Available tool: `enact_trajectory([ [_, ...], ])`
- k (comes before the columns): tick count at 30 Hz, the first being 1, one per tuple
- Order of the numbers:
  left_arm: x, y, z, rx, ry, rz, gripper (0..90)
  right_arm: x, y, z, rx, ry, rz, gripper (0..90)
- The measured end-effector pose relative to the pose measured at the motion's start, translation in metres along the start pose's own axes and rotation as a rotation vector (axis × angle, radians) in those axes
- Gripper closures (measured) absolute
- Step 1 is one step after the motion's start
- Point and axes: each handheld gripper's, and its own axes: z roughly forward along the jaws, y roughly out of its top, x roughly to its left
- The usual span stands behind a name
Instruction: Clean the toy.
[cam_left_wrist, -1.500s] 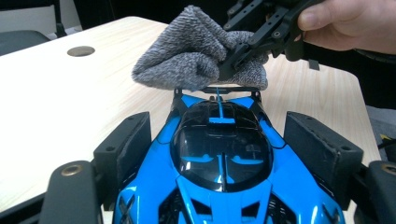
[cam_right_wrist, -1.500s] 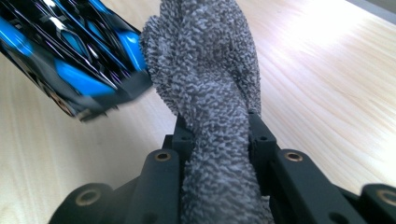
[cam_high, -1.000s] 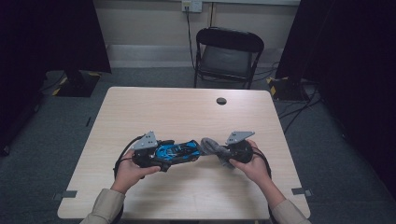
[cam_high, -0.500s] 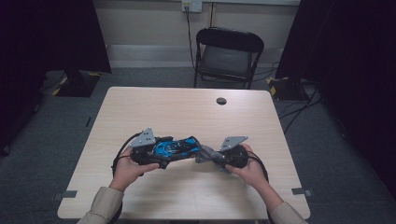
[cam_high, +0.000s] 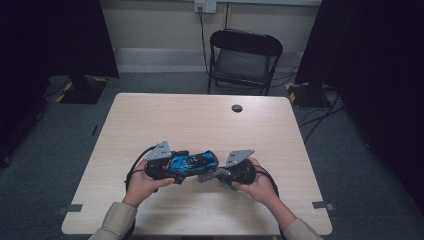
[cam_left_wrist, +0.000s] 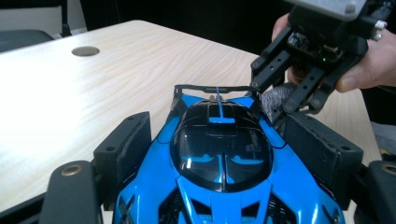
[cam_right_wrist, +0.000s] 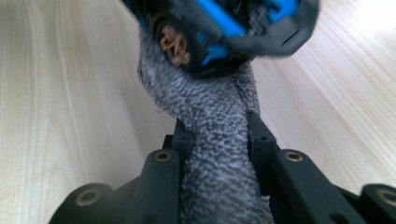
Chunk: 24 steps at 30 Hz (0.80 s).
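Observation:
A blue and black toy car (cam_high: 192, 161) is held above the near part of the wooden table (cam_high: 200, 125). My left gripper (cam_high: 179, 168) is shut on it, and in the left gripper view the two pads press on the flanks of the car (cam_left_wrist: 219, 154). My right gripper (cam_high: 214, 176) is shut on a grey fuzzy cloth (cam_high: 206, 177). The cloth (cam_right_wrist: 210, 107) reaches forward from the right gripper (cam_right_wrist: 218, 128) and presses against the blurred end of the car (cam_right_wrist: 224, 28). Beyond the car's spoiler, the left gripper view shows the right gripper (cam_left_wrist: 276, 100) with the cloth (cam_left_wrist: 275, 95).
A round dark grommet (cam_high: 237, 108) sits in the table's far half, also seen as the grommet (cam_left_wrist: 85, 51). A black folding chair (cam_high: 245, 55) stands behind the table. Dark curtains hang at both sides, and cables lie on the floor at the right.
My right gripper has shifted a little left and toward the near edge, dragging the cloth along the car's end. The left gripper and the car have hardly moved.

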Motion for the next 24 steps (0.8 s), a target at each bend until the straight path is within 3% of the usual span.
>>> enact_trajectory([
  [13, 0.0, -0.036, 0.011, 0.056, -0.018, -0.055, 24.6, -0.001, -0.009, 0.005, 0.042, 0.009, 0.012, 71.6],
  [24, -0.001, -0.047, 0.017, 0.105, -0.017, -0.043, 24.5, -0.002, -0.011, 0.006, 0.055, 0.005, 0.015, 71.6],
])
